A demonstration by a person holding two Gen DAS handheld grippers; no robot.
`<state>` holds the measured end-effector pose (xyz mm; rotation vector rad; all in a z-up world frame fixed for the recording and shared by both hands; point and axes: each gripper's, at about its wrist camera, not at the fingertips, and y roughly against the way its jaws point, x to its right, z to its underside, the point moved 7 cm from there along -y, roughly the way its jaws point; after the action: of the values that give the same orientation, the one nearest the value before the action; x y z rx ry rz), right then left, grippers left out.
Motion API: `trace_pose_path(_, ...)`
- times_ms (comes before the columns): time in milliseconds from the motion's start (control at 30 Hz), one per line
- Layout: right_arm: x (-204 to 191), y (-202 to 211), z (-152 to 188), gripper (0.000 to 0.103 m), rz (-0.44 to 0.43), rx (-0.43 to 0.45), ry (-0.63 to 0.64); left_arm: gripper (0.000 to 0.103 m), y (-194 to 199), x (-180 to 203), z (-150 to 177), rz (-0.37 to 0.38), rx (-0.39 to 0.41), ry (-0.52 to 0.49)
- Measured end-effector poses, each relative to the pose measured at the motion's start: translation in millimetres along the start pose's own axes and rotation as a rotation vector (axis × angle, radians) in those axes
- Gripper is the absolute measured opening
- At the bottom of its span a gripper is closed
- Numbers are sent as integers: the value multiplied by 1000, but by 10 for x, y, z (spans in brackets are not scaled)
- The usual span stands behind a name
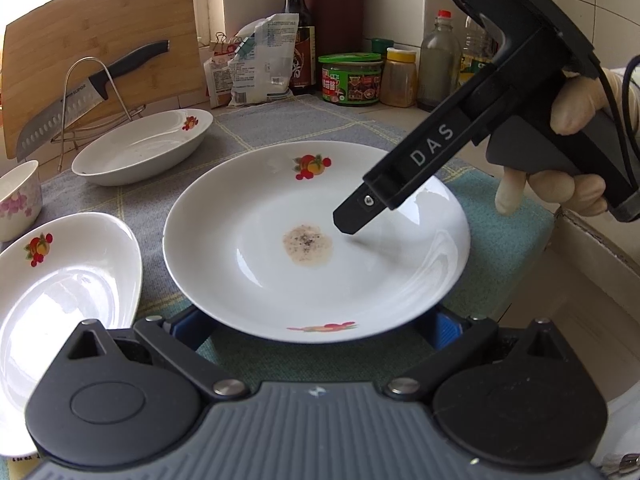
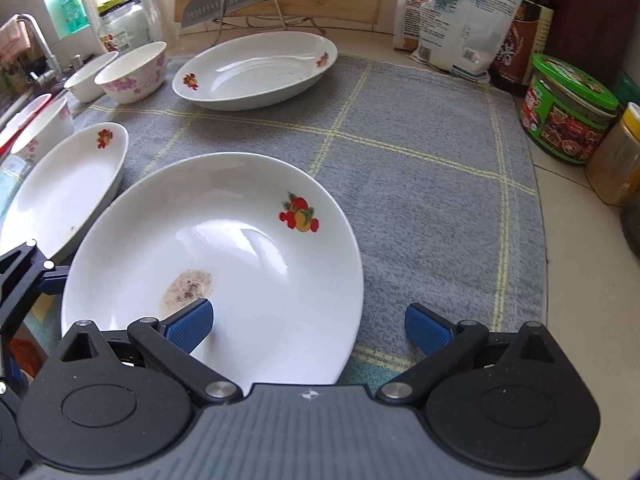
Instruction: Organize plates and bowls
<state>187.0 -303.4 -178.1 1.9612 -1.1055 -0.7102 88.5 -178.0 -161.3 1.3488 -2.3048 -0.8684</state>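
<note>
A round white plate [image 1: 320, 264] [image 2: 224, 240] with fruit decals and a brown stain in its middle lies on the grey checked mat [image 2: 420, 200]. My left gripper [image 1: 314, 332] is open, its blue fingers [image 1: 188, 330] spread wide and low at the plate's near rim, partly hidden by it. My right gripper [image 2: 310, 328] is open and straddles the rim: one blue pad is over the plate's inside, the other over the mat. In the left wrist view the right gripper [image 1: 352, 224], held by a gloved hand [image 1: 560, 188], reaches in over the plate from the right.
Two oval dishes [image 2: 256, 68] [image 2: 64, 188] lie behind and left of the plate. Flowered bowls [image 2: 134, 72] stand at the far left near a tap [image 2: 38, 44]. A knife on a rack [image 1: 80, 96], a cutting board, bags, jars [image 2: 568, 116] and bottles line the back and right.
</note>
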Motion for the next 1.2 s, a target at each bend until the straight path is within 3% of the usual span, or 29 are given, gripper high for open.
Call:
trace_pose_path(233, -98, -75, -136, 103, -176, 8, 63, 103, 15, 9, 12, -5, 14, -3)
trace_pose_path(600, -66, -171, -379, 102, -415, -24, 43, 103, 13, 16, -1, -13, 12, 2)
trace_pose_path(1200, -22, -245, -511, 96, -511, -56, 31, 103, -50, 4, -28, -10, -34, 3)
